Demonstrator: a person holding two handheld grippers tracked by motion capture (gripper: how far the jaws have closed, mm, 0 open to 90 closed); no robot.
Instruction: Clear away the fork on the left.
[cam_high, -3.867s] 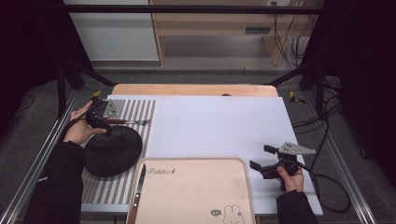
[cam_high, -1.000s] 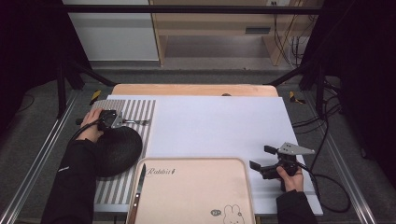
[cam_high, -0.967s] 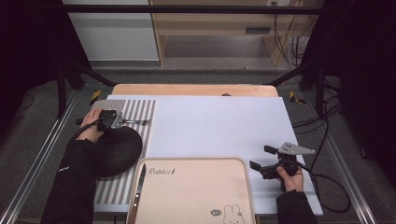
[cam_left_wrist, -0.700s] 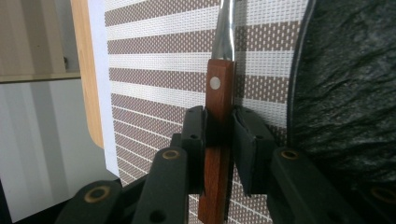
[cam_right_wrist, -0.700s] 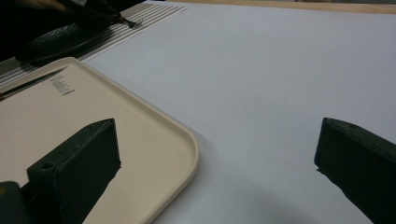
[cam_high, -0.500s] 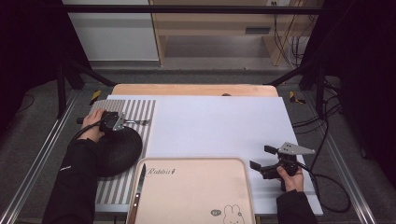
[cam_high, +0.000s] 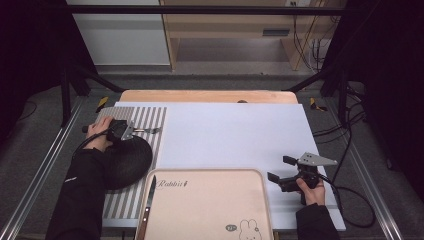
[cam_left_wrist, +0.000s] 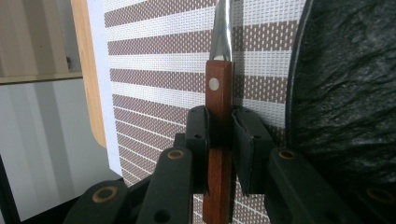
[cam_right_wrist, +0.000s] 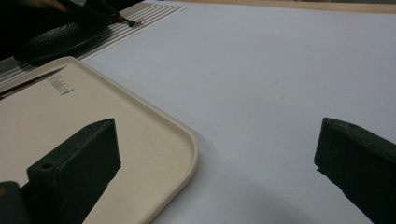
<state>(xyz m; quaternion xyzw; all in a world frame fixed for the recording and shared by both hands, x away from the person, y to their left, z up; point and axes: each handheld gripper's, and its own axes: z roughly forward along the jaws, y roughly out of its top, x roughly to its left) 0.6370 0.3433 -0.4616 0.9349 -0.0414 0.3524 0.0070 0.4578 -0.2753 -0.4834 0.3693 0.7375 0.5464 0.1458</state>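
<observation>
Fork (cam_left_wrist: 219, 88) with wooden handle sat over striped mat (cam_high: 145, 117) at upper left, tines cut off, pinched by left gripper (cam_left_wrist: 219, 140), black plate (cam_high: 125, 160) beside it, right gripper (cam_right_wrist: 215, 158) spread wide near tray (cam_high: 210, 205)

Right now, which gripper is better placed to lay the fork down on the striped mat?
Left. The left gripper is shut on the fork above the striped mat. The right gripper is open, far away.
</observation>
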